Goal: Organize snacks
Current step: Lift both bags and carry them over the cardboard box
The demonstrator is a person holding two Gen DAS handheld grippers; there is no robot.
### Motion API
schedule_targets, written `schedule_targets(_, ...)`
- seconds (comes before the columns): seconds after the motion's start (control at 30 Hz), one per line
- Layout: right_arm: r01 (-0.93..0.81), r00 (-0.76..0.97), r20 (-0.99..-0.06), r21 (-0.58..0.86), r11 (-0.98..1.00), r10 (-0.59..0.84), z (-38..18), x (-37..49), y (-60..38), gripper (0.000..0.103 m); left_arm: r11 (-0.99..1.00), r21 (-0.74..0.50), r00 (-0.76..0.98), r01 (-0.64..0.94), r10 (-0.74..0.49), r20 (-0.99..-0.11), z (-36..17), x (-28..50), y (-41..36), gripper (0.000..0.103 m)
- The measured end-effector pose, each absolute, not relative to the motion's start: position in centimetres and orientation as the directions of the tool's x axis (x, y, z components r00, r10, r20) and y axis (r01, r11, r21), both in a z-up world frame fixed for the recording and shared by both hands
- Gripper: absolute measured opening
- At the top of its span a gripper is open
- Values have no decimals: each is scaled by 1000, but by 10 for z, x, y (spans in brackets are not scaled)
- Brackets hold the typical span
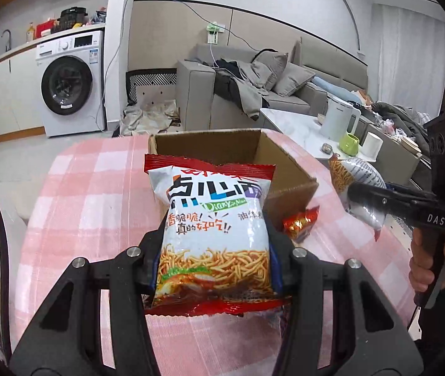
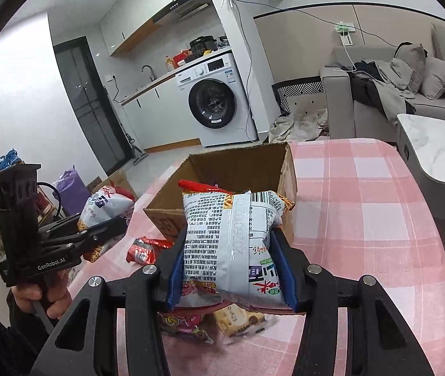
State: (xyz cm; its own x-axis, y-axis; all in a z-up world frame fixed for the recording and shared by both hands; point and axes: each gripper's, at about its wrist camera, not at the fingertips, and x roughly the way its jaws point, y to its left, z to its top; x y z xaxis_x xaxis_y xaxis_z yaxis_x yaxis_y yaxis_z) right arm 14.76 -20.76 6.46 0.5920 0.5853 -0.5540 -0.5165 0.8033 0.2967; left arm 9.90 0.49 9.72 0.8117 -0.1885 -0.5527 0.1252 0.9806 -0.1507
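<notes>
My left gripper (image 1: pixel 214 244) is shut on a white-and-red noodle snack bag (image 1: pixel 213 228), front side facing me, held above the pink checked table just in front of an open cardboard box (image 1: pixel 288 169). My right gripper (image 2: pixel 231 250) is shut on a second noodle snack bag (image 2: pixel 231 235), back side showing, held before the same box (image 2: pixel 238 163). Each gripper shows in the other's view: the right (image 1: pixel 366 210) with its bag at the right, the left (image 2: pixel 103 222) with its bag at the left. The box inside looks empty.
A small red packet (image 1: pixel 300 222) lies on the table beside the box, also in the right wrist view (image 2: pixel 142 249). Loose snack packets (image 2: pixel 238 319) lie under my right gripper. A white side table with a kettle (image 1: pixel 338 122) and green cup stands to the right.
</notes>
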Motion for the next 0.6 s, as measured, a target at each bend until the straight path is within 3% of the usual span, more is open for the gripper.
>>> schedule_targets(0.6, -509, 604, -547, 295, 809, 580, 85, 186, -171, 50, 990, -102, 822, 94, -135, -554, 106, 166, -11, 47)
